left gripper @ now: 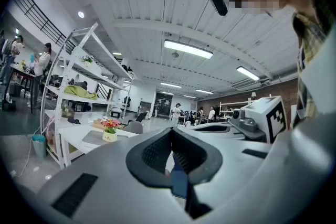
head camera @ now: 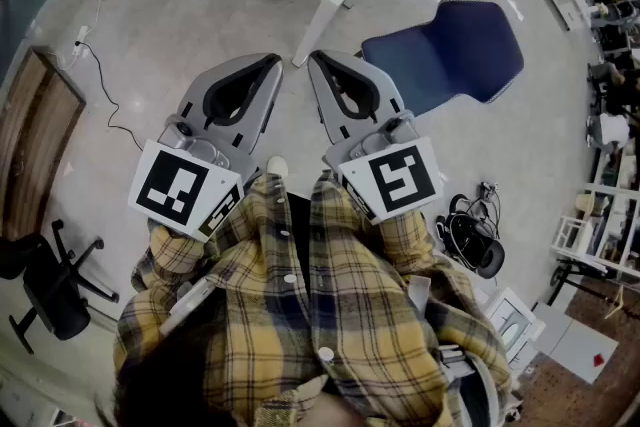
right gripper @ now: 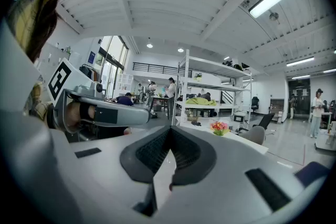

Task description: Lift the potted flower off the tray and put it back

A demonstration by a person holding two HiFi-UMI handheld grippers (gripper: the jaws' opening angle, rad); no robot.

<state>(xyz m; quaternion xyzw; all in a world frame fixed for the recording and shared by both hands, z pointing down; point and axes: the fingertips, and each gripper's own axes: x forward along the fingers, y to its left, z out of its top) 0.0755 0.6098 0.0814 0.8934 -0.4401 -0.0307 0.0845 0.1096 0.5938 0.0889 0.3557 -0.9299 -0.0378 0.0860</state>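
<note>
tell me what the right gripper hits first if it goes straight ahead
Most likely the near edge of the white table. The potted flower sits to the right of that line. Depth is unclear.

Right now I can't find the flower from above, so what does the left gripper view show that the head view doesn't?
Only the left gripper view: the potted flower standing on the white table, a shelf rack and ceiling lights. Only the head view: a black office chair and black gear on the floor. Both: that table, plus the left claw and right claw, each shut with nothing in it.
</note>
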